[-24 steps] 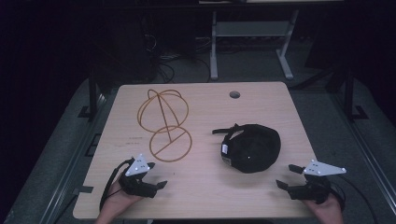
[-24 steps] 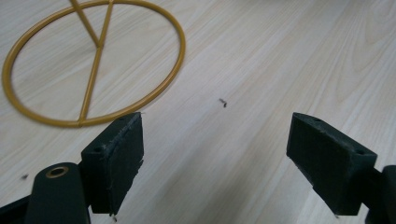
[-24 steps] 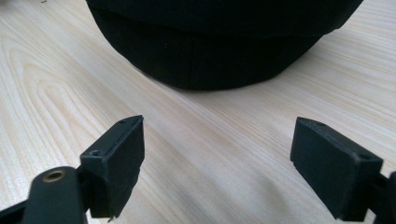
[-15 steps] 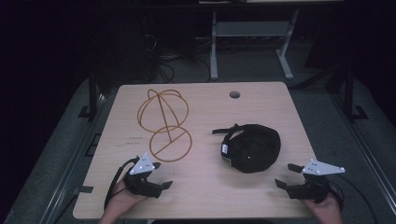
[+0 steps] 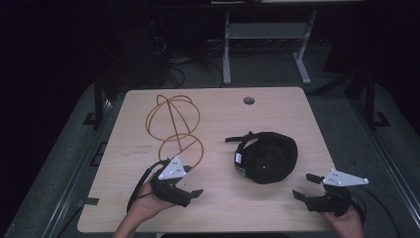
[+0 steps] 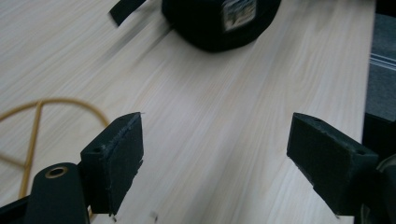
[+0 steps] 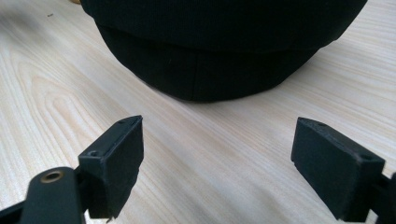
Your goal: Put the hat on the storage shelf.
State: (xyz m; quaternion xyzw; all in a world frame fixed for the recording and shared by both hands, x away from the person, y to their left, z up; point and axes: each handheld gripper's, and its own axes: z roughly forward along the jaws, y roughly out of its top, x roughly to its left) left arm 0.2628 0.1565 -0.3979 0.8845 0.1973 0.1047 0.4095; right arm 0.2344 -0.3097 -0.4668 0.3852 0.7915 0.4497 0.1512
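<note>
Dark room, cables and a metal frame on the floor behind; light wood table (image 5: pixel 218 116) with a grommet hole (image 5: pixel 249 100) near the far edge. Cap (image 5: pixel 267 157) sits right of centre, label and loose strap (image 5: pixel 236 139) on its left side. Wire stand (image 5: pixel 173 130) lies far left, touching nothing else. Your left gripper (image 5: pixel 189 197) is at the near-left edge, just in front of the stand's base ring, jaws spread wide and empty, aimed across at the cap. Your right gripper (image 5: pixel 306 187) is at the near-right corner, jaws equally wide, nothing held, cap crown dead ahead and near in the right gripper view. Risks as I judge them: cap is soft, so pinching the crown may just bunch fabric and slip; go for the rim or the strap instead. Pushing in low with either gripper could slide the cap along the smooth top rather than grip it. Your left cable runs close to the stand; a sweep right could snag and drag it. No containers here; the cap's hollow isn't visible, so contents can't be told.
</note>
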